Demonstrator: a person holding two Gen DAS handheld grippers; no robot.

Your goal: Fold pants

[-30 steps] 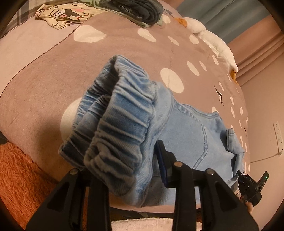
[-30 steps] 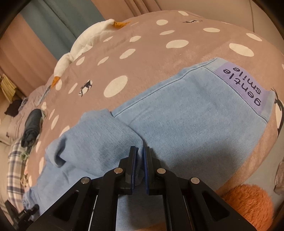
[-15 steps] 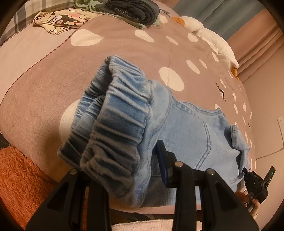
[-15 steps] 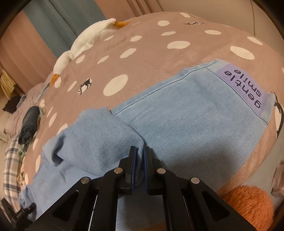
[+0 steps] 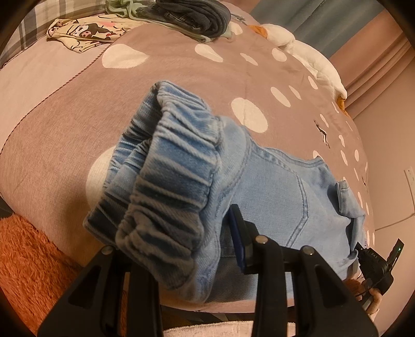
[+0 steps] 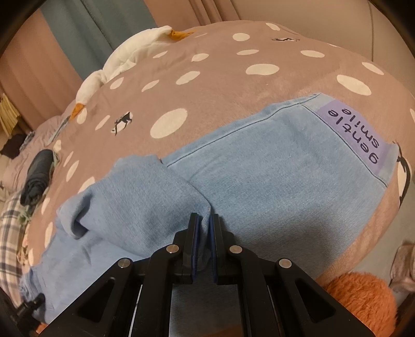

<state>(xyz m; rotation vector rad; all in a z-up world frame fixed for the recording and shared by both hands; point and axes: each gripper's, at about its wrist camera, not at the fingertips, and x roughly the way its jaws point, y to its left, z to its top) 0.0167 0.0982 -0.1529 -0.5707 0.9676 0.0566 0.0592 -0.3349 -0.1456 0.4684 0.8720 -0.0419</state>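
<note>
Light blue denim pants (image 5: 280,197) lie on a brown bedspread with white dots (image 5: 181,77). My left gripper (image 5: 207,243) is shut on the pants' elastic waistband (image 5: 176,181), which is bunched up and lifted over the fingers. In the right wrist view the pants (image 6: 272,176) spread out flat, with a purple "gentle smile" label (image 6: 355,134) at the far hem. My right gripper (image 6: 203,228) is shut on a fold of the denim near the bed's front edge. The right gripper also shows in the left wrist view (image 5: 373,261) at the pants' far end.
A pile of dark clothes (image 5: 189,15) and a cartoon-print cloth (image 5: 85,33) lie at the far side of the bed. A white goose plush (image 6: 124,64) lies along the bed's edge. An orange fluffy rug (image 5: 28,261) is below the bed.
My left gripper has lifted the waistband slightly and moved a bit toward the bed. My right gripper holds the fold almost unmoved.
</note>
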